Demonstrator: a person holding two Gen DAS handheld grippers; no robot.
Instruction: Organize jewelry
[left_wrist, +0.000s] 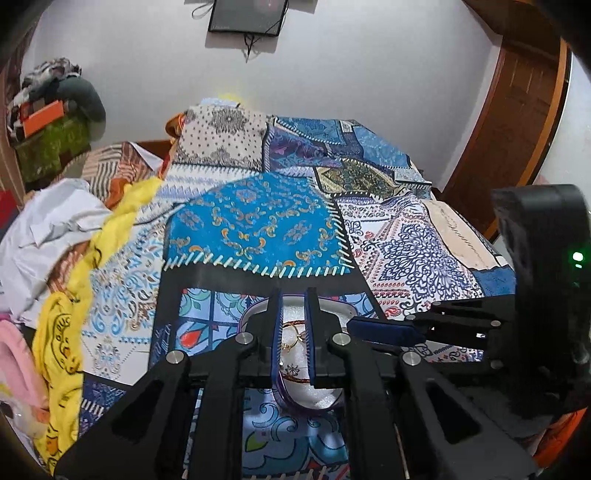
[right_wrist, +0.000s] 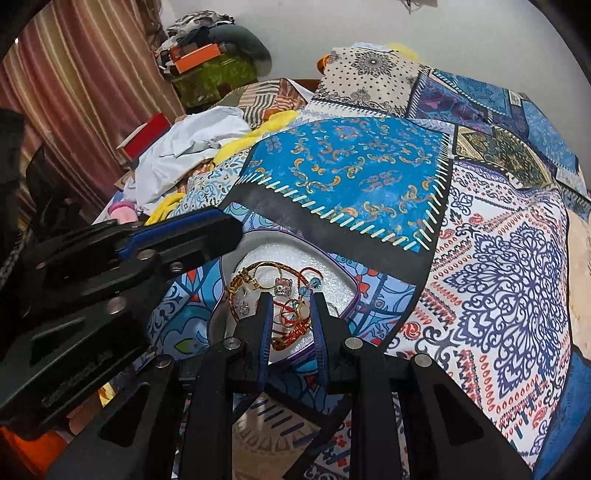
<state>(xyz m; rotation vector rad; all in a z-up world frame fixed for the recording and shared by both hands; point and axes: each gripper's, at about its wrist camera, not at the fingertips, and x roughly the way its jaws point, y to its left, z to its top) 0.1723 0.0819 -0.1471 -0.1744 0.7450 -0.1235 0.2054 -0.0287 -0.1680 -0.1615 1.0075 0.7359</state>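
Right wrist view alone shows tangled jewelry (right_wrist: 273, 291) (red cords, rings) in the tray (right_wrist: 343, 273)

The bedspread (right_wrist: 369, 177) is printed patchwork cloth, matt. The tray (right_wrist: 347, 291) has a smooth purple rim, probably plastic, and a grainy white foam-like lining. The rings (right_wrist: 277, 284) are glossy gold metal with shiny stones. Matt black plastic forms the right gripper (right_wrist: 291, 317), with bright metal pins.
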